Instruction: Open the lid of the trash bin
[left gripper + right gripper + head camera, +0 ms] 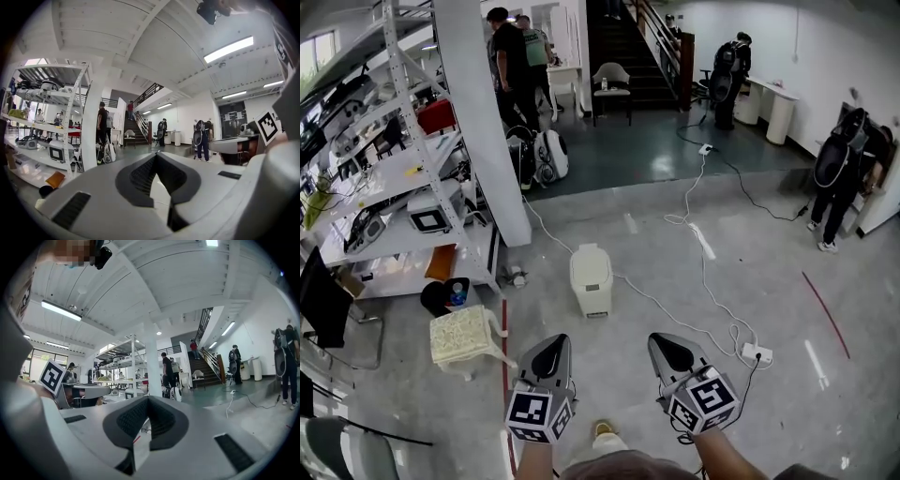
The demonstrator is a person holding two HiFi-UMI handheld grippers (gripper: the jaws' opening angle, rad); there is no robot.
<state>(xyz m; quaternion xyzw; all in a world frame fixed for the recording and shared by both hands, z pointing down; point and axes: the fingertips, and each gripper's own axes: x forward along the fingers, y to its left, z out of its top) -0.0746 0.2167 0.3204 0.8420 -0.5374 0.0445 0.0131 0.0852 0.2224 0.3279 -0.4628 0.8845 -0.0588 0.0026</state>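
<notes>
**Standing short of a shut bin, both grippers closed and empty**

A wide, high-ceilinged room spreads out under strip lights. Its pale grey floor point(750, 272) gives way to a darker, glossy stretch toward the back. There a dark staircase point(623, 47) climbs away. A thick white pillar point(487, 122) rises left of centre, and a white shelving rack point(403, 178) loaded with equipment stands just beside it on the left. A person in black point(506, 56) stands behind the pillar, and another person point(839, 178) bends at the right wall.

The white trash bin point(592, 278) stands upright on the open floor, ahead of the person and near the foot of the pillar. Its lid point(591, 260) lies flat and closed on top. Seen from above, the bin's long axis runs almost straight away from the person. I cannot tell which end carries the hinge.

A small cream stool point(466, 336) sits on the floor to the left of the bin. A white cable point(675, 314) trails past the bin's right side to a power strip point(757, 353).

The left gripper point(549, 352) and right gripper point(668, 349) are held side by side, low and well short of the bin, pointing toward it. In the left gripper view, the left gripper point(157, 155) has its jaw tips touching with nothing between them. In the right gripper view, the right gripper point(147, 398) shows the same.
</notes>
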